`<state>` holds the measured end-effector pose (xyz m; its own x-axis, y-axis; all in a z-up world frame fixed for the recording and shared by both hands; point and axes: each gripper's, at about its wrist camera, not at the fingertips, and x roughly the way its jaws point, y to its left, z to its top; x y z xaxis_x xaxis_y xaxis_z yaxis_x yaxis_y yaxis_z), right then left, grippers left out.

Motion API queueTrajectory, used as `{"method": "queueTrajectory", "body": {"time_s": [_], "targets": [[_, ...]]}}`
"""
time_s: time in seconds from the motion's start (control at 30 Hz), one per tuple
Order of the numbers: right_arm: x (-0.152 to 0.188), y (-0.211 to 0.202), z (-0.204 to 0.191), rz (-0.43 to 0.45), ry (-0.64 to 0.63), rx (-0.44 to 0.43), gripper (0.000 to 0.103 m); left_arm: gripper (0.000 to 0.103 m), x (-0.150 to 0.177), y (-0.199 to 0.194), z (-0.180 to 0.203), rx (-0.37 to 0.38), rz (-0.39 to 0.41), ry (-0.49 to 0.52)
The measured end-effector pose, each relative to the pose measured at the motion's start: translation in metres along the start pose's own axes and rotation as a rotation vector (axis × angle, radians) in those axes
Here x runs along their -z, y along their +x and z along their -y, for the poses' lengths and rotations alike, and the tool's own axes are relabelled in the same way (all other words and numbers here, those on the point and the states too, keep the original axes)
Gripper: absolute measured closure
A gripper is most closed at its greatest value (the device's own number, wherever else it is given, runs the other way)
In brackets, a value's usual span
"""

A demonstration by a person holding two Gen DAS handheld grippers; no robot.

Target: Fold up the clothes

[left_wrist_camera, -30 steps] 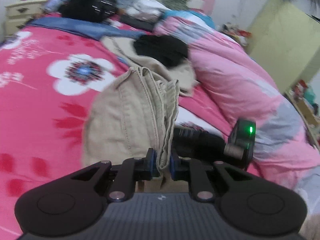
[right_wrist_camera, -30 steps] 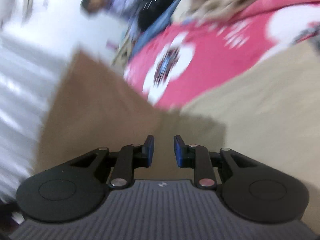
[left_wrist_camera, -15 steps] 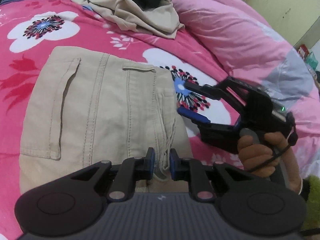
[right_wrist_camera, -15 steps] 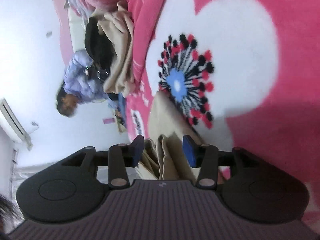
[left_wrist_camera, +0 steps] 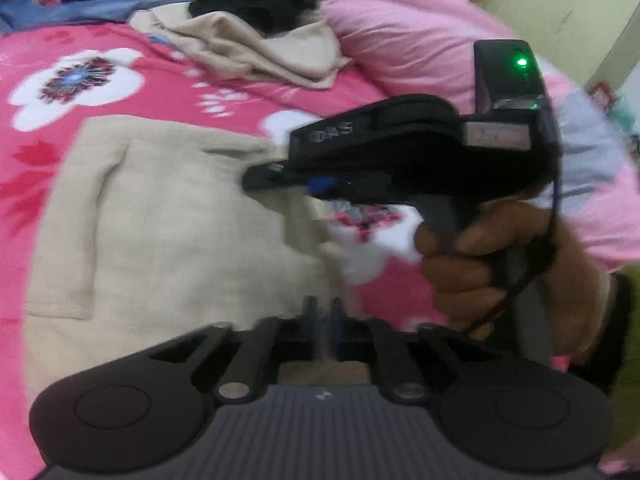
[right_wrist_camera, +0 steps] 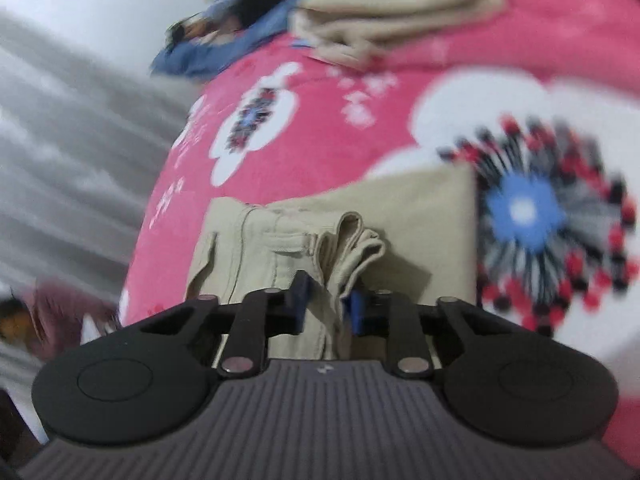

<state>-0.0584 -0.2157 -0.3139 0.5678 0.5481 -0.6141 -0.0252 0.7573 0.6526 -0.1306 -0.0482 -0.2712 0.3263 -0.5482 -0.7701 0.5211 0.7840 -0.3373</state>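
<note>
Your trousers lie folded flat on the pink blanket, a beige block between the two white flowers, with a loose heap of clothes well behind them near the quilt.

Your left gripper has its jaws drawn fully together at the near edge of the trousers; blur hides whether any cloth is caught between the pads, so I cannot tell if it holds anything.

Your right gripper is closing, with a bunched wad of the trousers' folded layers between its jaws; the pads look to be pressing on the cloth already. From the left camera that gripper sits at the trousers' right edge, your hand on its handle.

What could go wrong, as I judge it: the wad in the right jaws is several layers thick and uneven; if you lift or drag now, the outer layers may slip out and the fold will open. If the left jaws have shut on nothing, only one side travels and the block skews. Pulling sideways across the plush blanket could also rumple the bottom layer.
</note>
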Motion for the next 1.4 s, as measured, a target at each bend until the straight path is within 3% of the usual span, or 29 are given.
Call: {"method": "queueTrajectory", "body": {"time_s": [0.1, 0.17, 0.33, 0.4, 0.47, 0.5, 0.53, 0.6, 0.63, 0.67, 0.83, 1.03, 1.17, 1.23, 1.4], "targets": [[0.001, -0.013, -0.005, 0.007, -0.114, -0.026, 0.089, 0.102, 0.004, 0.008, 0.024, 0.014, 0.002, 0.074], [0.002, -0.008, 0.004, -0.020, -0.135, -0.008, 0.089, 0.101, 0.007, 0.014, 0.025, 0.030, -0.033, 0.034], [0.002, 0.000, 0.040, -0.061, 0.043, -0.084, 0.084, 0.085, 0.007, -0.020, -0.002, 0.012, -0.018, -0.063], [0.003, 0.000, 0.043, -0.066, 0.085, -0.108, 0.077, 0.083, 0.005, -0.034, -0.020, -0.012, -0.027, -0.116], [0.006, 0.007, 0.040, -0.104, 0.094, -0.121, 0.062, 0.082, 0.003, -0.045, -0.038, -0.048, -0.030, -0.171], [0.007, 0.011, 0.037, -0.118, 0.080, -0.116, 0.061, 0.081, 0.003, -0.050, -0.048, -0.072, -0.026, -0.196], [0.008, 0.015, 0.032, -0.123, 0.051, -0.101, 0.062, 0.081, 0.000, -0.052, -0.055, -0.102, -0.020, -0.214], [0.007, 0.020, 0.024, -0.128, -0.005, -0.073, 0.075, 0.081, -0.003, -0.051, -0.070, -0.190, -0.003, -0.247], [0.005, 0.018, 0.021, -0.121, -0.028, -0.063, 0.087, 0.081, -0.004, -0.048, -0.076, -0.222, 0.007, -0.264], [0.003, 0.014, 0.020, -0.111, -0.044, -0.065, 0.089, 0.081, -0.004, -0.044, -0.081, -0.239, 0.011, -0.281], [0.000, -0.017, 0.013, -0.040, -0.173, -0.079, 0.090, 0.082, 0.001, -0.023, -0.073, -0.175, -0.005, -0.306], [0.005, -0.016, 0.053, -0.078, -0.171, -0.069, 0.089, 0.078, 0.005, -0.006, -0.054, -0.128, 0.005, -0.328], [0.004, -0.010, 0.063, -0.093, -0.144, -0.097, 0.088, 0.078, 0.000, -0.028, -0.051, -0.106, 0.041, -0.318], [0.003, -0.014, 0.060, -0.096, -0.151, -0.068, 0.083, 0.078, 0.000, -0.045, -0.054, -0.145, 0.074, -0.303], [0.001, -0.047, 0.042, -0.074, -0.188, 0.103, 0.076, 0.078, 0.013, -0.063, -0.080, -0.275, 0.116, -0.305]]}}
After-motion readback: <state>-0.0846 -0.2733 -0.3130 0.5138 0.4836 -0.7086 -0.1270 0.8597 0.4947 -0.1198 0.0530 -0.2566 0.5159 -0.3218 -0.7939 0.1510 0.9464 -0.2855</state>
